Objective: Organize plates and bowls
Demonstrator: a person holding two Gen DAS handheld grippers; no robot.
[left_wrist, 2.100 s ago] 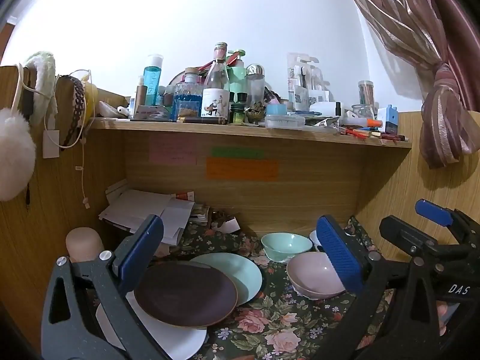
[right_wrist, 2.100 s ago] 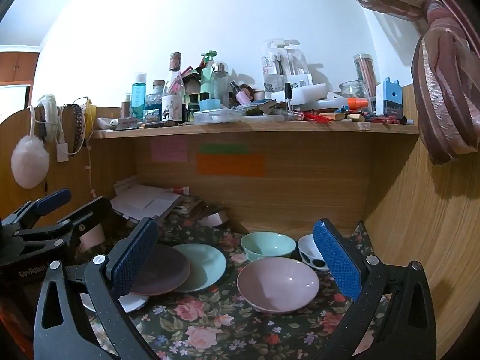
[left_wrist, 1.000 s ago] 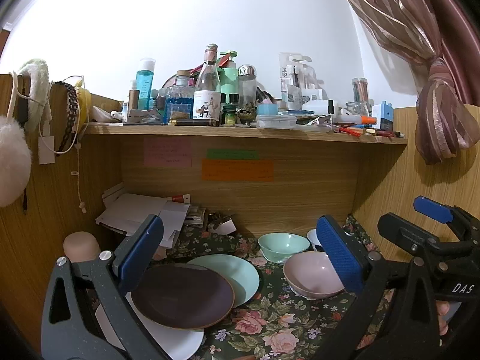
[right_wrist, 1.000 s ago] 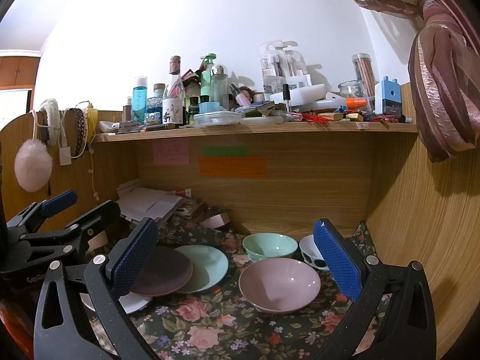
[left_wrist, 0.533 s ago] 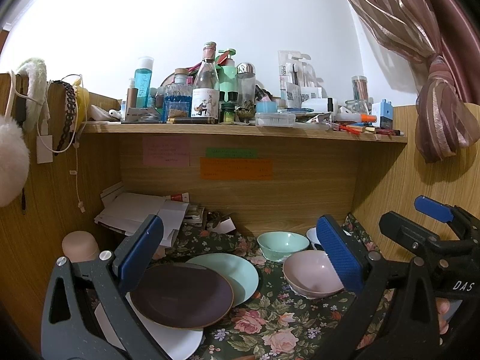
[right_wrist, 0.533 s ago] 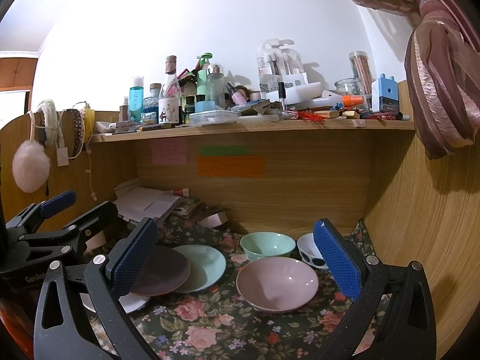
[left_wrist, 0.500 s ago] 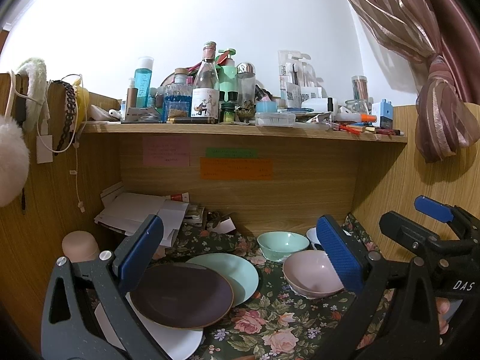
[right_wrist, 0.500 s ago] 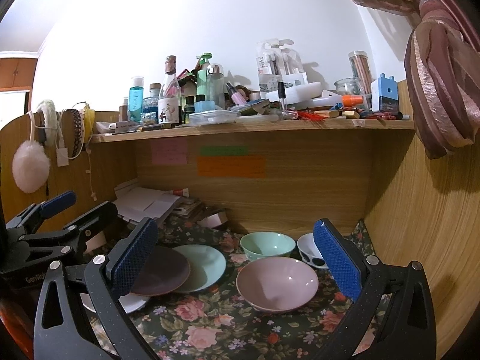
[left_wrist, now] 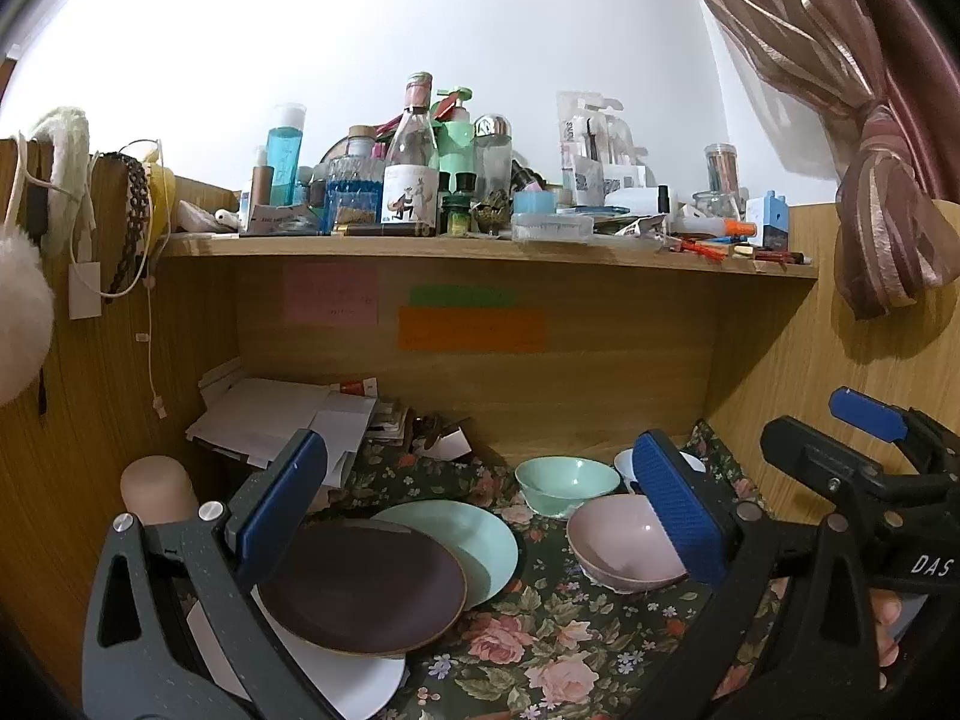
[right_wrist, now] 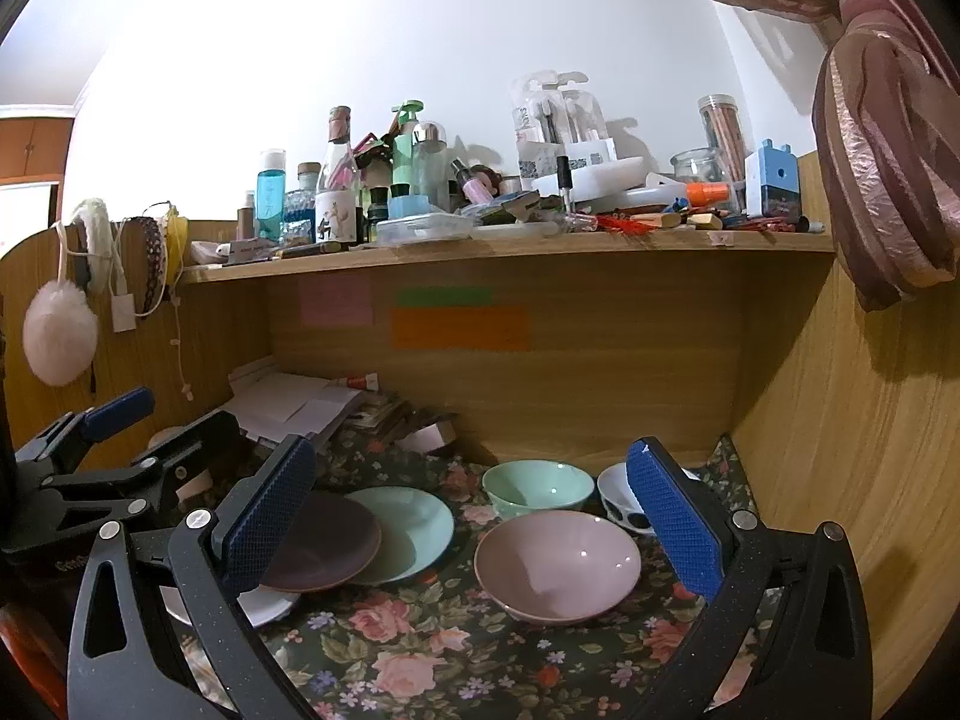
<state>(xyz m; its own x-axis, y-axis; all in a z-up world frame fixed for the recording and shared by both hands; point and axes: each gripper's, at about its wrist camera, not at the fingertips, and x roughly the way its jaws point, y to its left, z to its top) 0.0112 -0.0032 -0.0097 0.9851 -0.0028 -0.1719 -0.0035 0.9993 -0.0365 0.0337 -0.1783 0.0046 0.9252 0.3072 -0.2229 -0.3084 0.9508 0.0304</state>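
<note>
**Ana:** Nothing on the surface has shifted since the earlier pictures; only the two views drift a little, the shelf and bottles sliding slightly in frame. Both claws hover back from the dishes as they did then.

**Ben:** So no sorting has begun?

**Ana:** I'd judge not. The dishes lie spread out, plates at one side, bowls at the other, and neither claw has anything.

**Ben:** How do the claws stand?

**Ana:** The left claw is spread wide with nothing between its blue pads. The right claw is equally wide and empty.

**Ben:** Where are the plates from the left claw?

**Ana:** The brown plate lies low between its fingers, toward 7 o'clock, overlapping the white plate beneath it and the green plate behind it at about 6 o'clock.

**Ben:** And the bowls?

**Ana:** In the right wrist view the pink bowl sits at 5 o'clock from the right claw, nearest to it. The green bowl stands just behind, at about 2 o'clock, and the white bowl, with dark spots, is partly hidden by the right finger at 3 o'clock.

**Ben:** Likely first move?

**Ana:** My guess: the pink bowl, since it is framed best.
</note>
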